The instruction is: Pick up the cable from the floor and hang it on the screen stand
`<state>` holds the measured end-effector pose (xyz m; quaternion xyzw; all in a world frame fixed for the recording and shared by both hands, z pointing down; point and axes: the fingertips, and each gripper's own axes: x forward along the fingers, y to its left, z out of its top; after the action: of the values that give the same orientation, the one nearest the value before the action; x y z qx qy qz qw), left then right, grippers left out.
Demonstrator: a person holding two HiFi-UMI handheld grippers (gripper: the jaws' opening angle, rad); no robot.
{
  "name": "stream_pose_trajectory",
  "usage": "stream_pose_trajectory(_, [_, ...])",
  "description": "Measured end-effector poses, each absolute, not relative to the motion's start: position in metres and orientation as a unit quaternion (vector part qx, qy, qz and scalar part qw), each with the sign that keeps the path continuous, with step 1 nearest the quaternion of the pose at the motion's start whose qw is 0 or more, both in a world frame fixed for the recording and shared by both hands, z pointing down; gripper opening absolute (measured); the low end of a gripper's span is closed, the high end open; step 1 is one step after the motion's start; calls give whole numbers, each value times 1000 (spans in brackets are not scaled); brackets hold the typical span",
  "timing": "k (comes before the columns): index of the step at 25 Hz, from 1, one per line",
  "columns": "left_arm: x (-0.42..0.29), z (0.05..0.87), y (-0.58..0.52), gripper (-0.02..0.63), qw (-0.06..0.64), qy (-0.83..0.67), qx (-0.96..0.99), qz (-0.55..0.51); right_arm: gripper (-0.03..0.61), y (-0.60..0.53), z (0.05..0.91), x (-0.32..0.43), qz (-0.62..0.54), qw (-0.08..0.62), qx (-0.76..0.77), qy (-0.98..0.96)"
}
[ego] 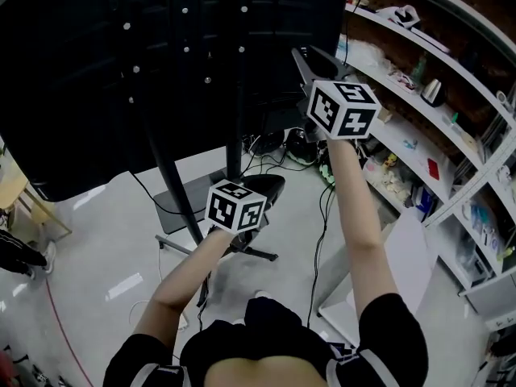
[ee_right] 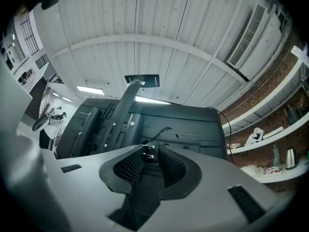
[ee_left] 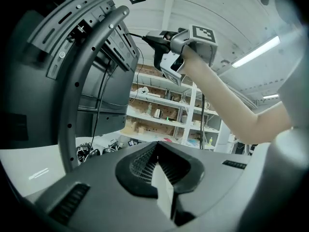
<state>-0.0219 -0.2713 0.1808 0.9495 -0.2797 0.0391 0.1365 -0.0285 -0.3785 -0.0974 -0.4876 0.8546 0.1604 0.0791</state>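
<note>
My right gripper [ego: 306, 56] is raised in front of the back of the black screen [ego: 97, 63] on its stand [ego: 237, 95]. In the right gripper view its jaws [ee_right: 148, 152] are shut on the small plug end of a black cable [ee_right: 149, 151], and a thin black cable [ee_right: 163, 130] runs along the screen's back. From the left gripper view, the cable [ee_left: 136, 35] leads from the right gripper [ee_left: 155, 41] to the mount. My left gripper [ego: 274, 185] is lower, beside the stand's pole [ee_left: 79, 86]. Its pads [ee_left: 140, 166] meet at the tips with nothing between them.
White shelves [ego: 451, 71] with bottles, a kettle and boxes line the right wall. A tangle of cables and a power strip [ego: 284, 146] lies on the floor behind the stand. The stand's base legs [ego: 256, 253] spread below my left hand. A white panel [ego: 407, 256] stands at right.
</note>
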Motion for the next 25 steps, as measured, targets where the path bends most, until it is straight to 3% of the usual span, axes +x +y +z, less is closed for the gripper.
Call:
stream_pose_trajectory(11, [-37,193,-259,6,146,-290,945,42,115,-386,-44,-16,121,94,-526,836])
stream_pose_trajectory(25, [-40,201,-249,6,147,-295,943,47,120,-372,26,-40,88,51,-494,863])
